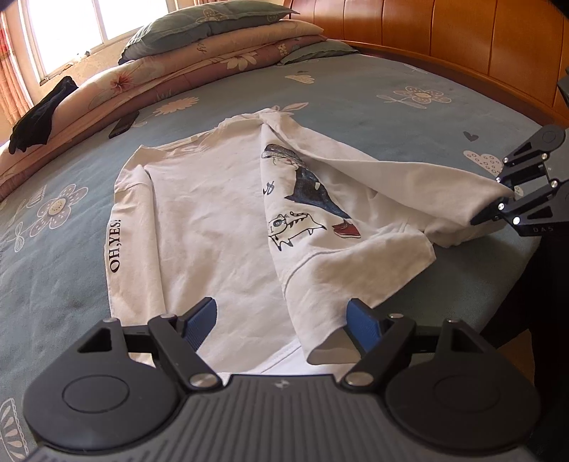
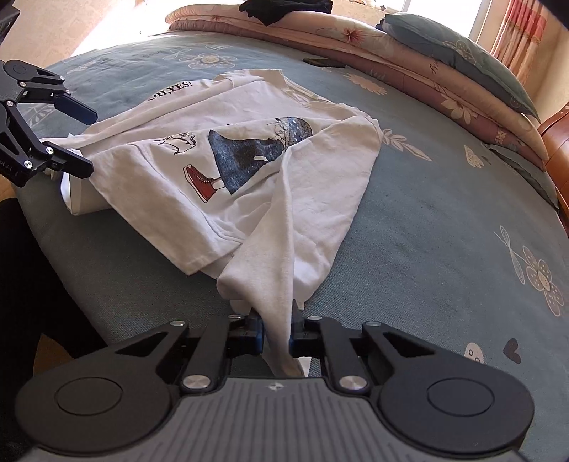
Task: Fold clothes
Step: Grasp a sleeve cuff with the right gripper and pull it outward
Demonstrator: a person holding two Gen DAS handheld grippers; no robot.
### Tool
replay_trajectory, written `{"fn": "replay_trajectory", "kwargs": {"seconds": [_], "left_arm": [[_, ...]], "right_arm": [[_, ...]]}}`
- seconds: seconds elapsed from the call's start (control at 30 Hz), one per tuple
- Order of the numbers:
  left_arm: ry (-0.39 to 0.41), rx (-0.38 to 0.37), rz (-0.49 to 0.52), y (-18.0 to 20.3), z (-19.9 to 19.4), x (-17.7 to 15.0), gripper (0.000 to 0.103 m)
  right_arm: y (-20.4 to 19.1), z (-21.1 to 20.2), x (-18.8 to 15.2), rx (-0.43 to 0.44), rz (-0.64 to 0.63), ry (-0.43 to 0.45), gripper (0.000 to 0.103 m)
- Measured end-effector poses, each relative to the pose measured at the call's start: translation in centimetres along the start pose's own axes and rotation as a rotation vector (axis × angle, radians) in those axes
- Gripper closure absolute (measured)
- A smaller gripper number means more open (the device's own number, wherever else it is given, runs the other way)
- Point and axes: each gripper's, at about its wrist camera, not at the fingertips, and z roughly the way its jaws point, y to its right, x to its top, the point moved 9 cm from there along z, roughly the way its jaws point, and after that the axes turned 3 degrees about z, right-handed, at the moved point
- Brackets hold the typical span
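Observation:
A white T-shirt point(image 1: 213, 220) with a cartoon print and "OH,YES!" on one sleeve lies on the blue-grey flowered bedspread point(image 1: 355, 99), partly folded over itself. My left gripper point(image 1: 282, 325) is open, its blue pads either side of the shirt's near hem, not pinching it. My right gripper point(image 2: 277, 337) is shut on a bunched edge of the shirt point(image 2: 249, 167) and holds it just above the bed's edge. In the left wrist view the right gripper point(image 1: 494, 209) shows at the right, holding the cloth. In the right wrist view the left gripper point(image 2: 85, 140) shows open at the left.
Folded quilts and a grey-green pillow point(image 1: 199, 25) are stacked along the window side. A dark garment point(image 1: 42, 113) lies on the quilts. A black phone point(image 1: 123, 124) lies on the bedspread. A wooden headboard point(image 1: 444, 39) stands at the back. The bed's edge point(image 1: 498, 270) is near both grippers.

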Motion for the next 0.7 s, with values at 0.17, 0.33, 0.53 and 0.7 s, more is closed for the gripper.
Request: {"fn": "replay_trajectory", "kwargs": {"seconds": [0.17, 0.33, 0.53, 0.7], "left_arm": [[0.005, 0.001, 0.004, 0.0, -0.1, 0.2, 0.022], [0.000, 0.001, -0.001, 0.0, 0.3, 0.3, 0.022], [-0.014, 0.000, -0.003, 0.0, 0.7, 0.4, 0.022], [-0.018, 0.005, -0.013, -0.1, 0.6, 0.5, 0.022]], "right_arm": [[4.0, -1.8, 0.9, -0.057, 0.062, 0.019, 0.093], [9.6, -2.9, 0.6, -0.157, 0.170, 0.028, 0.093], [15.4, -2.6, -0.2, -0.240, 0.298, 0.013, 0.093], [20.3, -1.4, -1.1, -0.339, 0.374, -0.021, 0.093]]}}
